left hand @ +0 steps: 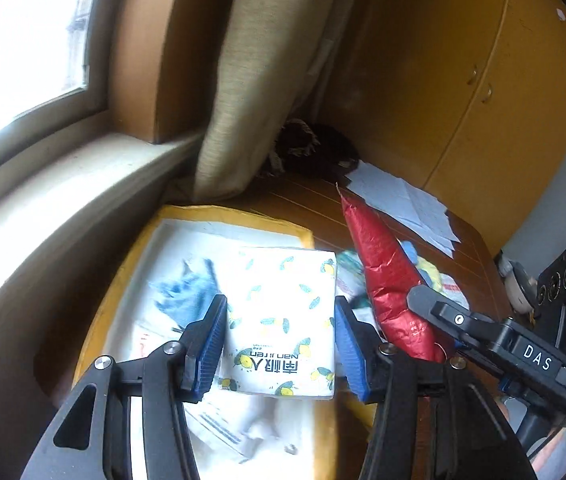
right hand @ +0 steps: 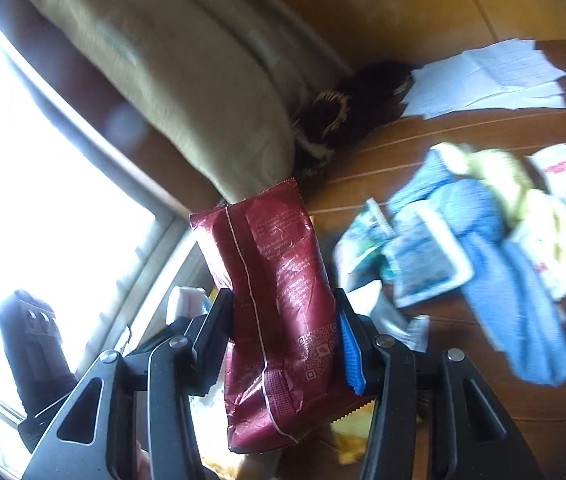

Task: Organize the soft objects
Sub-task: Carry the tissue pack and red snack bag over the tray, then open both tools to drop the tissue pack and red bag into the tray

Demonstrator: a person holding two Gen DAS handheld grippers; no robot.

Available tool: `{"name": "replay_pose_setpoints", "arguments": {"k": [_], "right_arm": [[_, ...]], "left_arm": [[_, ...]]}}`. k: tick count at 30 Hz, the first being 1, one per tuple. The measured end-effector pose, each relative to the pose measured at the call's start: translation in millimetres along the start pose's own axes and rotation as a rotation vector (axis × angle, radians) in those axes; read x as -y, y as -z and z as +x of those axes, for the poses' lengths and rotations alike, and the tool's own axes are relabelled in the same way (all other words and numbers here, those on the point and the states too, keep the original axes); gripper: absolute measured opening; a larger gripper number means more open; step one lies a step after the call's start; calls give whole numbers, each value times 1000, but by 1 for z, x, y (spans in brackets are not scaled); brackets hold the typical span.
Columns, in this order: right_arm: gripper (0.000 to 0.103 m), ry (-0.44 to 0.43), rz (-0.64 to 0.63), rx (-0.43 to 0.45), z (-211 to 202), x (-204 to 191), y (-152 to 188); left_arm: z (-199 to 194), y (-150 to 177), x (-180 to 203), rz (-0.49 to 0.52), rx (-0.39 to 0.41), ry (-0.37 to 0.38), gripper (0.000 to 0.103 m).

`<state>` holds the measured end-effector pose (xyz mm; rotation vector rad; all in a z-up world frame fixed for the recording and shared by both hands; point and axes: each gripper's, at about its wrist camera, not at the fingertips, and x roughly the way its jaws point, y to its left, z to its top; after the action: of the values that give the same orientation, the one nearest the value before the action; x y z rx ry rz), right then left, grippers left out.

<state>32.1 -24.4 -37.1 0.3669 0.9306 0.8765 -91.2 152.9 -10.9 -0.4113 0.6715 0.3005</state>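
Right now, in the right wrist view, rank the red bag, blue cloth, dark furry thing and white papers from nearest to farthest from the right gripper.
1. Red bag: between the right gripper's jaws.
2. Blue cloth: on the table, right of it.
3. Dark furry thing: farther back, by the cushion.
4. White papers: far right corner; close to 3.

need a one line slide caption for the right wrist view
Right gripper clamps a red snack bag above a wooden table strewn with cloths and papers.

Curtain (left hand: 243, 80) and dark bundle (left hand: 315, 152) block the table's (left hand: 303, 208) far corner.
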Motion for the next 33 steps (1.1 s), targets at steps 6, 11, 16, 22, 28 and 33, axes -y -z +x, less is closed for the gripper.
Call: {"name": "replay_pose_setpoints", "arguments": {"k": [6, 11, 16, 22, 28, 33], "right_arm": [[48, 85, -40, -84, 66, -43, -7], [48, 174, -28, -118, 102, -46, -6], [51, 205, -48, -124, 119, -47, 0], [54, 151, -25, -95, 105, -47, -3], [67, 57, -8, -33, 71, -41, -4], [67, 9, -25, 6, 40, -28, 3]], "left_arm": [[28, -19, -49, -47, -23, -103, 55], [59, -23, -68, -38, -71, -165, 55], [80, -18, -72, -11, -115, -227, 56], [70, -14, -74, -67, -125, -162, 66], [36, -8, -58, -119, 9, -118, 92], [39, 1, -25, 65, 32, -282, 96]]}}
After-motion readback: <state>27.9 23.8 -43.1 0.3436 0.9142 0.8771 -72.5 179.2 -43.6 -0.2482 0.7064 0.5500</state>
